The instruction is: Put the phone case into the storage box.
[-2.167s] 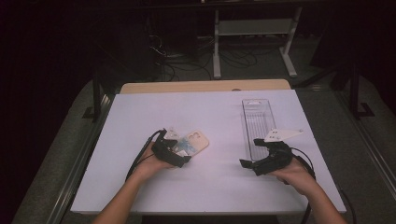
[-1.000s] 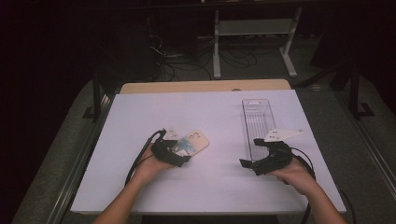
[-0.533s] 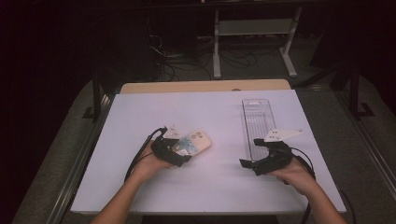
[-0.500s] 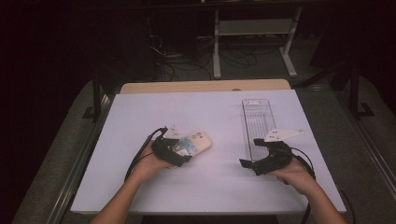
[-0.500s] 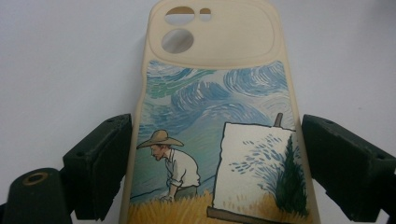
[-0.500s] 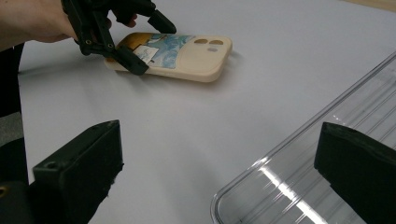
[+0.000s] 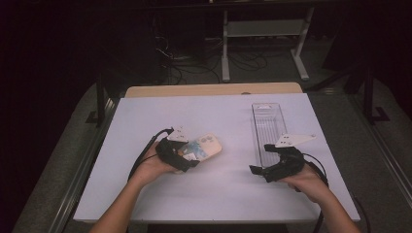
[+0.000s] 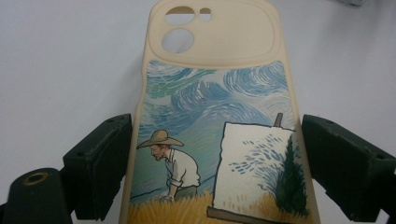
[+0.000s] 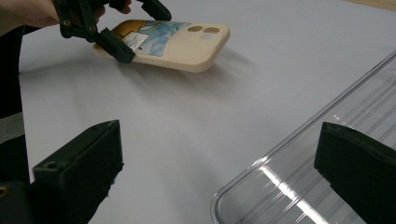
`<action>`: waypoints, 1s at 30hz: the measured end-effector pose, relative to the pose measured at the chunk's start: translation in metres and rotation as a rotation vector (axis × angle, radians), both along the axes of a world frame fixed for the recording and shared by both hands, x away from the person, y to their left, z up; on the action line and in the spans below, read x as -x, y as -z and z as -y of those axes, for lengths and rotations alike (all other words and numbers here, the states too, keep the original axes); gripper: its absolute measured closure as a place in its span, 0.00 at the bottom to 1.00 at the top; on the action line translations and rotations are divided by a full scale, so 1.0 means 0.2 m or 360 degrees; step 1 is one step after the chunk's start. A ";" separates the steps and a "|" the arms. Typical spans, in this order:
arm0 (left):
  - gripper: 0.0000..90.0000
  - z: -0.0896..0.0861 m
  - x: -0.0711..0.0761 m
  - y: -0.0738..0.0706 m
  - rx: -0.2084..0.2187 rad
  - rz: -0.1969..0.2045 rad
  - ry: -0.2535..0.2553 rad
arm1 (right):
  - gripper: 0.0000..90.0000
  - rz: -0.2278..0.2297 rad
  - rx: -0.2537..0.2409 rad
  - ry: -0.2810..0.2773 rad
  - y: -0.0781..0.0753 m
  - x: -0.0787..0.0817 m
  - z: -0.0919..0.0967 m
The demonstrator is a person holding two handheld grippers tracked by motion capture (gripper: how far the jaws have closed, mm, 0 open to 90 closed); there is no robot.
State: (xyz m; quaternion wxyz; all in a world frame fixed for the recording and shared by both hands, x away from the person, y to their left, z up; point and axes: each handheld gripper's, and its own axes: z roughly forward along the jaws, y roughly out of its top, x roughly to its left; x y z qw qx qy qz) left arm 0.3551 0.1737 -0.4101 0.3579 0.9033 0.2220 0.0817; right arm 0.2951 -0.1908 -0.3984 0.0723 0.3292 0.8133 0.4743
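A cream phone case (image 7: 205, 145) printed with a painter in a straw hat is held by my left gripper (image 7: 187, 154) left of the table's middle. In the left gripper view the black jaws press both long sides of the phone case (image 8: 215, 116). From the right gripper view the phone case (image 9: 182, 39) hangs tilted just above the table with a shadow under it, the left gripper (image 9: 137, 28) clamped on its near end. My right gripper (image 7: 262, 158) stands open at the near end of a clear plastic tray (image 7: 255, 131), nothing between its jaws.
The long, narrow clear tray (image 9: 280, 154) lies lengthwise on the right half of the white table (image 7: 218, 116) and looks empty. A wooden strip (image 7: 209, 90) runs along the table's far edge. Beyond it are dark floor, cables and a white stand (image 7: 265, 29).
The left gripper has shifted the phone case slightly right and away from the person. The right gripper has stayed put.
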 end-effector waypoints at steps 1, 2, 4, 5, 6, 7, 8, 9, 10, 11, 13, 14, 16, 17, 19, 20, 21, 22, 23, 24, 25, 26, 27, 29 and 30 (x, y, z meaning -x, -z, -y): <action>0.13 0.00 0.00 0.00 0.0028 -0.0012 -0.0006 | 0.01 -0.0005 -0.0002 0.0000 0.00 0.00 0.00; 0.13 0.00 0.00 -0.01 -0.0001 -0.0014 0.0026 | 0.01 0.0006 0.0000 -0.0001 0.00 0.00 0.00; 0.13 0.00 0.00 -0.02 0.0002 -0.0022 0.0047 | 0.01 0.0000 -0.0005 -0.0001 0.00 -0.01 0.00; 0.13 0.00 0.00 -0.03 -0.0001 -0.0023 0.0053 | 0.01 0.0002 -0.0005 -0.0005 0.00 -0.01 0.00; 0.13 0.00 0.00 -0.03 0.0002 -0.0036 0.0058 | 0.01 -0.0003 -0.0010 -0.0003 0.00 -0.01 0.00; 0.13 -0.01 0.00 -0.03 0.0002 -0.0035 0.0065 | 0.01 0.0000 -0.0016 -0.0004 0.00 -0.01 0.00; 0.13 -0.01 0.00 -0.04 -0.0004 -0.0046 0.0073 | 0.01 0.0003 -0.0016 -0.0005 0.00 -0.01 0.01; 0.13 0.00 0.00 -0.04 0.0020 -0.0054 0.0067 | 0.01 0.0005 -0.0016 -0.0006 0.00 -0.01 0.01; 0.13 -0.01 0.00 -0.05 0.0022 -0.0054 0.0077 | 0.01 0.0009 -0.0015 -0.0006 0.00 -0.01 0.01; 0.13 -0.01 -0.01 -0.05 0.0006 -0.0047 0.0104 | 0.01 0.0005 -0.0015 -0.0005 0.00 -0.01 0.01; 0.13 -0.01 -0.01 -0.06 0.0004 -0.0052 0.0114 | 0.01 0.0004 -0.0015 -0.0004 0.00 -0.01 0.01; 0.13 -0.02 -0.01 -0.07 0.0022 -0.0056 0.0113 | 0.01 0.0004 -0.0014 -0.0004 0.00 -0.01 0.01; 0.13 -0.02 -0.02 -0.08 0.0043 -0.0057 0.0147 | 0.01 -0.0003 -0.0013 0.0001 0.00 -0.01 0.01; 0.13 -0.02 -0.02 -0.09 0.0037 -0.0063 0.0154 | 0.01 -0.0003 -0.0006 0.0002 0.00 -0.02 0.01; 0.13 -0.03 -0.03 -0.11 0.0031 -0.0052 0.0175 | 0.01 -0.0010 -0.0006 0.0008 0.00 -0.02 0.01; 0.13 -0.03 -0.03 -0.12 0.0042 -0.0059 0.0174 | 0.01 -0.0005 -0.0005 0.0008 0.00 -0.02 0.01; 0.13 -0.04 -0.03 -0.12 0.0043 -0.0050 0.0186 | 0.01 -0.0003 -0.0004 0.0010 -0.01 -0.02 0.01; 0.13 -0.04 -0.04 -0.13 0.0048 -0.0056 0.0195 | 0.01 -0.0005 -0.0002 0.0011 -0.01 -0.03 0.01; 0.13 -0.04 -0.04 -0.14 0.0046 -0.0052 0.0206 | 0.01 -0.0007 -0.0006 0.0009 -0.01 -0.03 0.01; 0.13 -0.04 -0.05 -0.14 0.0053 -0.0050 0.0216 | 0.01 0.0003 -0.0002 0.0003 -0.01 -0.04 0.01; 0.13 -0.04 -0.05 -0.15 0.0057 -0.0052 0.0225 | 0.01 0.0002 0.0009 -0.0010 -0.02 -0.04 0.01; 0.13 -0.04 -0.06 -0.16 0.0056 -0.0057 0.0235 | 0.01 -0.0001 0.0015 -0.0008 -0.02 -0.04 0.01; 0.13 -0.04 -0.06 -0.16 0.0054 -0.0050 0.0246 | 0.01 0.0001 0.0015 -0.0012 -0.03 -0.05 0.00; 0.13 -0.04 -0.07 -0.18 0.0055 -0.0054 0.0266 | 0.01 0.0007 0.0011 -0.0020 -0.04 -0.06 0.00; 0.13 -0.03 -0.07 -0.18 0.0071 -0.0059 0.0266 | 0.01 0.0007 0.0008 -0.0022 -0.04 -0.06 0.00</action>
